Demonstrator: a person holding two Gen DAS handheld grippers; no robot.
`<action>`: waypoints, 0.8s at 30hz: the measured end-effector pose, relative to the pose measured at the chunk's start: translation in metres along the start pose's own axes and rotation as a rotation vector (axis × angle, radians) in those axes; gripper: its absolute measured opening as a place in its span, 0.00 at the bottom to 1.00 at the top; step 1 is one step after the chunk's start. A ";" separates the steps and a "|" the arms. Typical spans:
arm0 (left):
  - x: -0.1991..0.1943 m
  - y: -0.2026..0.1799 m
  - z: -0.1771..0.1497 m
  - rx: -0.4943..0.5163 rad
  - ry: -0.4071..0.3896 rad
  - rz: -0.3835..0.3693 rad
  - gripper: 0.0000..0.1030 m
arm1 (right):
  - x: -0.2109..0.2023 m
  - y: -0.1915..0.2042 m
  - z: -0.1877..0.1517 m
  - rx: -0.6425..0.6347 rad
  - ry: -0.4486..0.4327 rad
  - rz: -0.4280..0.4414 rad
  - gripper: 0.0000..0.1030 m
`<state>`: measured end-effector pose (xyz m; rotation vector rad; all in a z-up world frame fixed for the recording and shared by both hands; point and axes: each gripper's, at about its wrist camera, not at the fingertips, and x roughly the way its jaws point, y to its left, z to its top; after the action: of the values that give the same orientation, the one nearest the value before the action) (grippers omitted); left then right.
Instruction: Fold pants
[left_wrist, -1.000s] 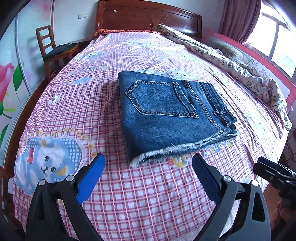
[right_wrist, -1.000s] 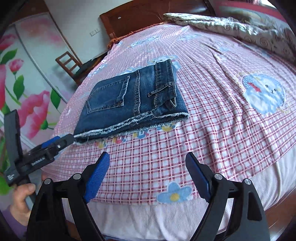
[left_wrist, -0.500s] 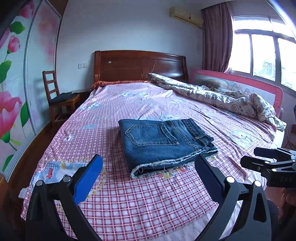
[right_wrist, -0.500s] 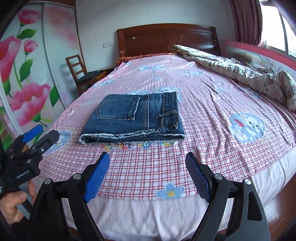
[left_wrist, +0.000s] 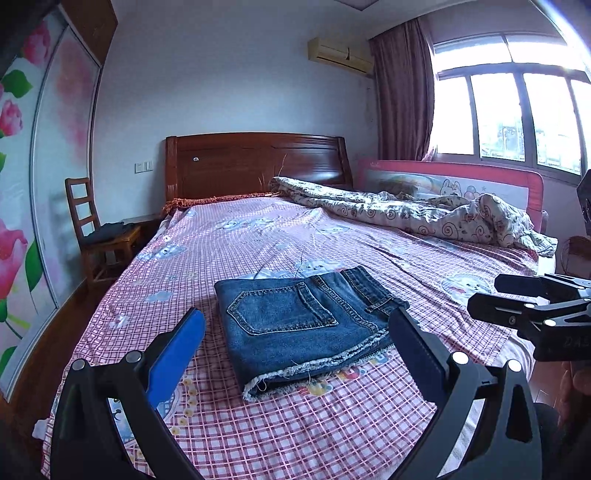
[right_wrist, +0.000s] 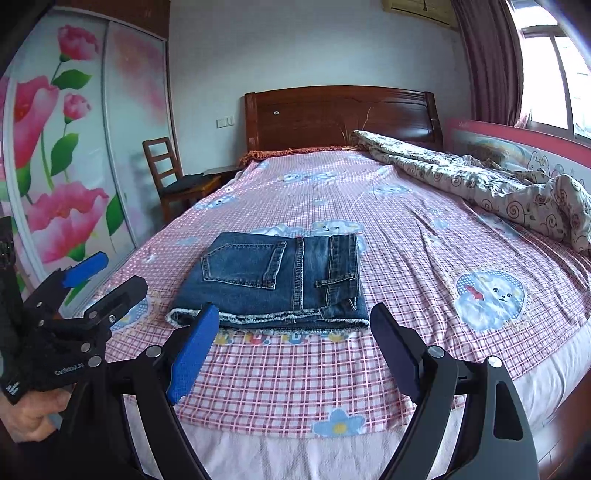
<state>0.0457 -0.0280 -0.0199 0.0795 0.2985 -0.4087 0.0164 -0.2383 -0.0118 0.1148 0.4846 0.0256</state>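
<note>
In the left wrist view, the left gripper stands in the foreground with its jaws wide apart and nothing between the pads; the left pad is bright blue, the right one dark. Beyond it, a pair of blue jeans lies folded into a compact rectangle on the bed's pink checked sheet, back pocket facing up and the frayed hem edge nearest the camera. The jeans sit near the foot of the bed, apart from both grippers. At the right edge the right gripper shows from the side, its black fingers parted and empty. A crumpled swirl-patterned quilt lies along the far right side of the bed beside a pink bed rail. A wooden headboard stands against the wall, with a wooden chair to its left and a window with a curtain to the right.

In the right wrist view, the right gripper also has its jaws wide apart, holding nothing. The folded jeans lie just beyond its fingertips, flat on the sheet, not touched. At the left edge the left gripper is seen from the side, jaws parted, gripped from below by a hand. A flower-printed wardrobe door fills the left wall.
</note>
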 end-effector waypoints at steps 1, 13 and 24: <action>0.000 0.000 0.000 -0.001 0.000 0.006 0.97 | 0.000 -0.001 0.000 0.005 -0.004 0.000 0.81; -0.020 0.004 0.016 -0.012 -0.093 -0.057 0.97 | 0.001 0.003 0.001 0.003 -0.028 -0.001 0.81; -0.019 0.009 0.015 -0.015 -0.099 -0.039 0.97 | -0.003 0.013 0.009 -0.018 -0.054 0.008 0.81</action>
<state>0.0361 -0.0147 0.0000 0.0383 0.2061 -0.4477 0.0175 -0.2266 -0.0010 0.0997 0.4296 0.0340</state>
